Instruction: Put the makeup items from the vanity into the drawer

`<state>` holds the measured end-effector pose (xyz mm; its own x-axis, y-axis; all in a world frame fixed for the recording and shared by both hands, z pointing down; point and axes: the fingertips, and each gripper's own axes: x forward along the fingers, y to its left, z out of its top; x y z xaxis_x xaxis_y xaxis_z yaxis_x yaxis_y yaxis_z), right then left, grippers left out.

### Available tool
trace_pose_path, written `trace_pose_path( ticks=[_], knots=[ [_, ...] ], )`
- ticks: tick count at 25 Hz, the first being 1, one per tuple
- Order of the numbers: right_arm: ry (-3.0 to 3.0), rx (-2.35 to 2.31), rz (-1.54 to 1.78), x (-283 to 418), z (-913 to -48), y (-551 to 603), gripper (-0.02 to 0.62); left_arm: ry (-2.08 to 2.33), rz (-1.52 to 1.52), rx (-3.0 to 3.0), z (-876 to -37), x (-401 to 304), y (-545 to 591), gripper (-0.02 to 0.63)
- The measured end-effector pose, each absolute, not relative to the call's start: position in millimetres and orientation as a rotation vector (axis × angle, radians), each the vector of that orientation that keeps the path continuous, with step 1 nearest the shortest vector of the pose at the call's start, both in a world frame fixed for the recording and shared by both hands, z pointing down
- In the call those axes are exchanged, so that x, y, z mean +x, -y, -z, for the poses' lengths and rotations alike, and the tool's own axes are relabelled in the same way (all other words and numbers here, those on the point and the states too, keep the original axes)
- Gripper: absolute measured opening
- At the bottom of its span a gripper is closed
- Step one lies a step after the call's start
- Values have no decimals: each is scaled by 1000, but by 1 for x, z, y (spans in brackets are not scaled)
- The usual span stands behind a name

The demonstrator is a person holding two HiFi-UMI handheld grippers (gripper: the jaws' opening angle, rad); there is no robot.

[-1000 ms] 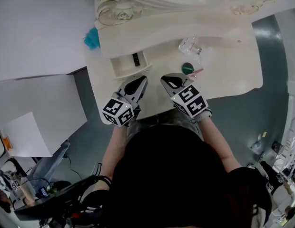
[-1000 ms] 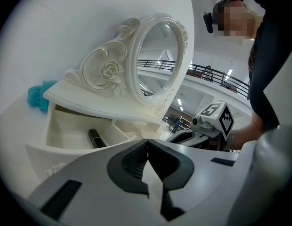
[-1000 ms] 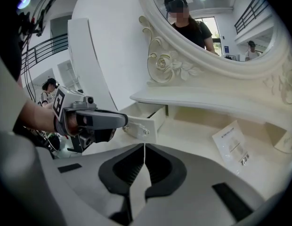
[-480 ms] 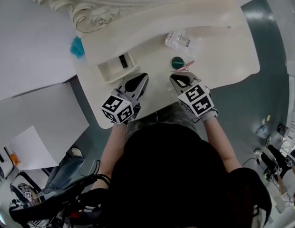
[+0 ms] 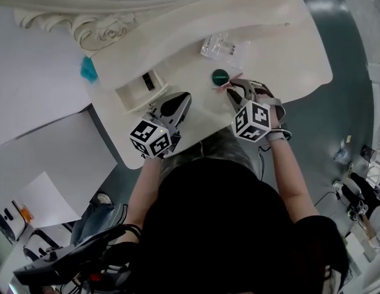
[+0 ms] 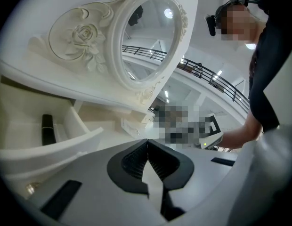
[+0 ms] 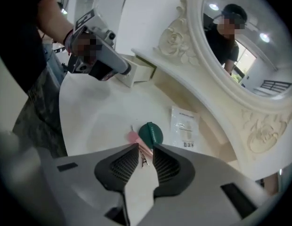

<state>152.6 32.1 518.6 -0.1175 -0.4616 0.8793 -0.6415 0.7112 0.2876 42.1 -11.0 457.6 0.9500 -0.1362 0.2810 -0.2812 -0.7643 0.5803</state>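
The person leans over the cream vanity top (image 5: pixel 282 54) with a gripper in each hand; the left gripper (image 5: pixel 182 97) hovers low over the front of the top with its jaws pressed together on nothing, pointing toward the open drawer (image 5: pixel 132 100); the right gripper (image 5: pixel 235 89) tilts steeply down at the right, and its jaws have just been opening; in the right gripper view the right gripper's (image 7: pixel 145 147) pads stand apart with the pink hair clip (image 7: pixel 133 137) lying on the top between their tips, not pinched; the clip's far end lies just beside a round green compact (image 7: pixel 150 134), and beyond that a clear sachet (image 7: pixel 184 125) with printed text lies flat, a little apart from the compact; in the head view the clip (image 5: pixel 228 84), the compact (image 5: pixel 220 76) and the sachet (image 5: pixel 224 46) sit in a line running away from the right gripper; left of them the small drawer (image 6: pixel 52 149) stands pulled out, and a black lipstick tube (image 6: pixel 48 129) lies inside it; a teal object (image 5: pixel 88 70) shows past the vanity's left edge; farthest back rises the oval mirror (image 6: pixel 146 36) in its carved frame.
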Motion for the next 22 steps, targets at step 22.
trace_pose_path(
  ticks=[22],
  knots=[
    [1694,517,46,146,-530,-25,75,360,-308,2414,-465,41,15,15]
  ],
)
